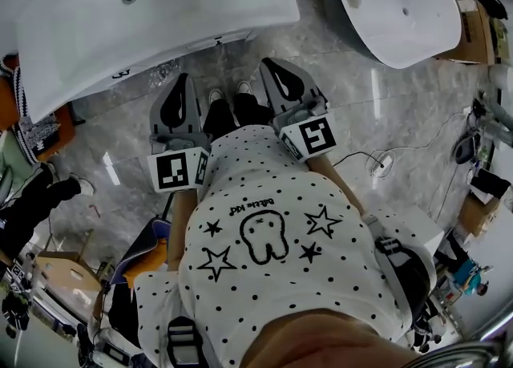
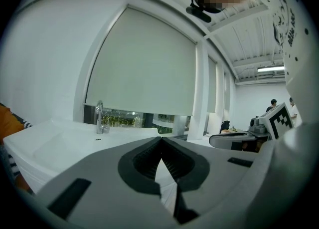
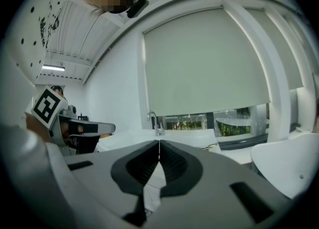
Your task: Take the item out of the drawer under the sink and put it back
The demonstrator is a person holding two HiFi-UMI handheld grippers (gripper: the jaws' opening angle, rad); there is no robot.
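Left gripper [image 2: 160, 139]: fingers clenched, nothing between | right gripper [image 3: 159, 143]: fingers clenched, nothing between | both side by side, about level | sink [image 1: 120, 22]: near, ahead of the fingertips | drawer and item: hidden beneath the basin.

left claw [image 1: 185, 82] | right claw [image 1: 271, 66] | side by side, near sink [image 1: 160, 30] (white basin)

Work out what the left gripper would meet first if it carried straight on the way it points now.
Probably the front edge of the white sink, which lies just ahead of the left gripper in the head view. Height is unclear, so it might skim over the rim instead.
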